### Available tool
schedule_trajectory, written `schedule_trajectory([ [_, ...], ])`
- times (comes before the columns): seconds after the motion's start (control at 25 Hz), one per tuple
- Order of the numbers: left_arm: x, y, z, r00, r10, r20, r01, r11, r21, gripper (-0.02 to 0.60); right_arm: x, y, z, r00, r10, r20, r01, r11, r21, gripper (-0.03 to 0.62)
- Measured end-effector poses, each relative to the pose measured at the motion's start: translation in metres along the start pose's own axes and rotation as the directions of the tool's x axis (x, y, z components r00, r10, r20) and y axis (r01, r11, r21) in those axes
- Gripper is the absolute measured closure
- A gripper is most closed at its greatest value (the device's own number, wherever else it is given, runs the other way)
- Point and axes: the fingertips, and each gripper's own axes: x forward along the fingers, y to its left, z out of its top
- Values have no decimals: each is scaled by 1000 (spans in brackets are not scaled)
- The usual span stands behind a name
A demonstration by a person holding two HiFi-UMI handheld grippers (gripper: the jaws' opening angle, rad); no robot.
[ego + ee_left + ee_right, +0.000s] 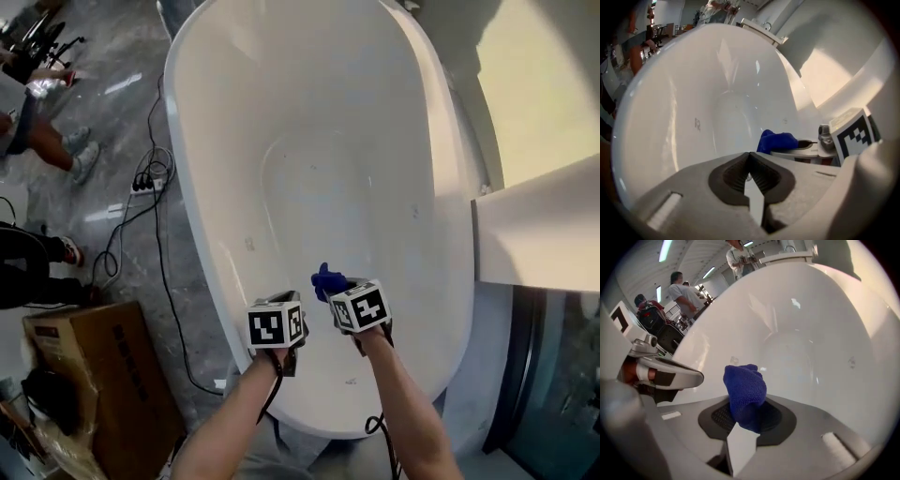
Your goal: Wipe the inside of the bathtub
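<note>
Bathtub [328, 178] is sitting beneath both grippers, its inside hard and likely slick. Right gripper [745, 423] is clamping a soft, light blue cloth [744, 387] by its bunched end; left gripper [750, 176] is hanging clenched, empty.

Grey marbled floor [141, 47] carries black cables [160, 262], a cardboard box [103, 375], and what may be a power strip [145, 185].

Inspector: Colour of the bathtub [281, 112]?
Clerk: Glossy white throughout, plain.
Inspector: The cloth [744, 389]?
Clerk: Deep blue, with a fine knitted texture.
Inspector: The tools?
Clerk: The left tool [750, 176] and right tool [745, 414] are alike. Both have grey bodies, dark ribbed pads [733, 177] and cubes [276, 325] with black-and-white square markers.
Inspector: Surroundings?
Clerk: The floor [141, 56] is grey and marbled, the box [112, 366] is brown, and the cable [164, 262] is black.
</note>
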Motion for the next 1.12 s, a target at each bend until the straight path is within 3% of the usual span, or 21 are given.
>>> schedule_trajectory([
  [0.36,-115,-37,67,986,-39,165,28,997,68,580,-135,87,106,973,41,226,-8,990,-141,497],
  [0.52,-171,-54,102,963,-32,268,19,998,53,580,-192,114,143,951,38,308,35,973,-230,497],
  [0.68,-227,-81,128,934,-34,356,0,996,94,580,-249,142,170,919,42,391,70,961,-267,497],
  [0.8,-267,-103,160,902,-32,431,-37,988,151,580,-290,160,204,869,83,489,77,952,-298,497],
  [0.96,-322,-134,190,853,-39,520,-103,965,242,580,-353,189,238,767,135,628,104,939,-329,496],
  [1.12,-375,-152,205,797,-37,603,-150,955,257,580,-412,217,259,683,165,711,153,921,-360,496],
])
